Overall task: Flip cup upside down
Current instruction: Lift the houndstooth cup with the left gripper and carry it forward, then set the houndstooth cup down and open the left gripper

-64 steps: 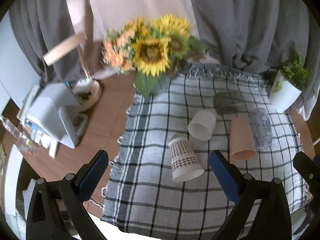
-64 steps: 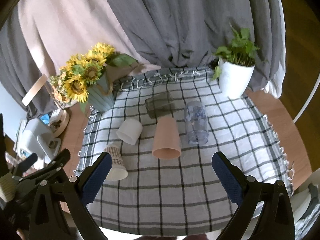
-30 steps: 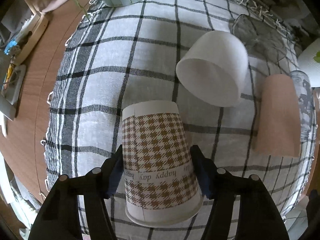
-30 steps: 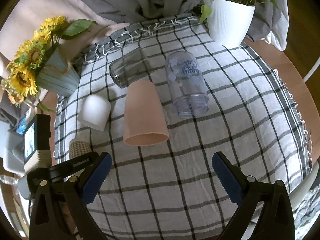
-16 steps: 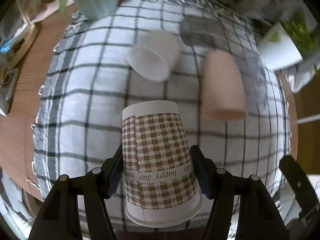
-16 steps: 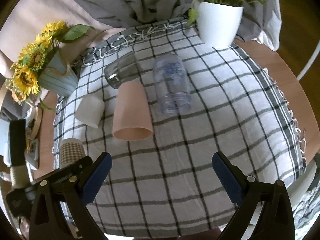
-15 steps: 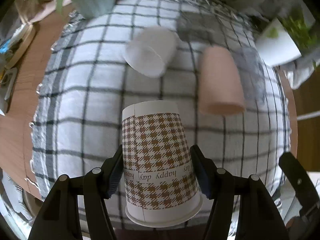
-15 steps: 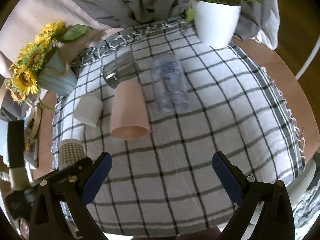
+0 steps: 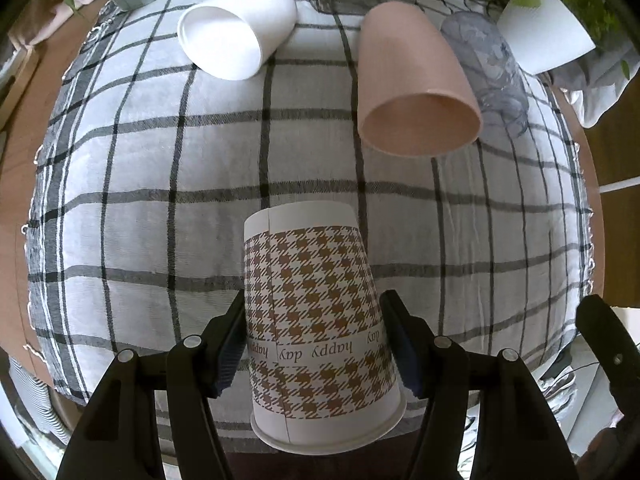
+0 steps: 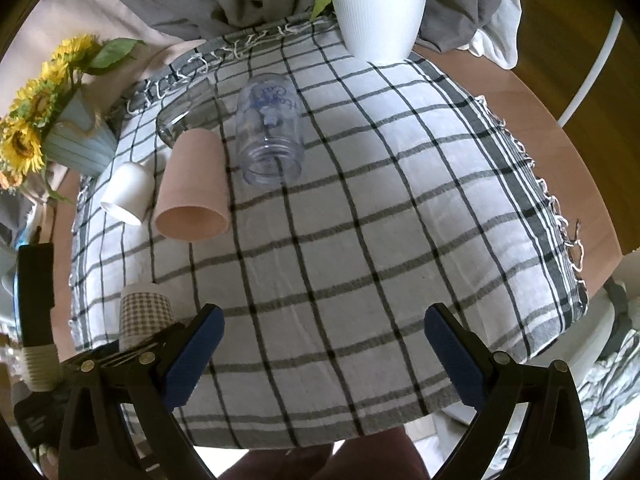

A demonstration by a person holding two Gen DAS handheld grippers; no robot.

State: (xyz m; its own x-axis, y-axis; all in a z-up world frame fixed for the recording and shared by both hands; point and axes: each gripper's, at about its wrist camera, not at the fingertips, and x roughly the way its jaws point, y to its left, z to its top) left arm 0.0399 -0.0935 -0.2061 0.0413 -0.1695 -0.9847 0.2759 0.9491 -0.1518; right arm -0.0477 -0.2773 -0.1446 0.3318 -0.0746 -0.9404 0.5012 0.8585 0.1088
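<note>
My left gripper (image 9: 316, 332) is shut on a brown houndstooth paper cup (image 9: 316, 320) marked "happy day". I hold it above the checked cloth (image 9: 140, 220), its closed base pointing away from the camera and its open rim toward it. The same cup (image 10: 144, 312) shows at the lower left of the right wrist view, held in the left gripper. My right gripper (image 10: 324, 336) is open and empty above the cloth's near part.
A white cup (image 9: 236, 28), a pink cup (image 9: 416, 80), a clear printed jar (image 10: 268, 128) and a dark glass (image 10: 188, 112) lie on their sides. A sunflower vase (image 10: 76, 136) stands at the back left, a white plant pot (image 10: 380, 8) at the back right.
The left gripper closed on the houndstooth cup, lifted it off the cloth and carried it toward the near edge. The right gripper stayed open and drifted slightly.
</note>
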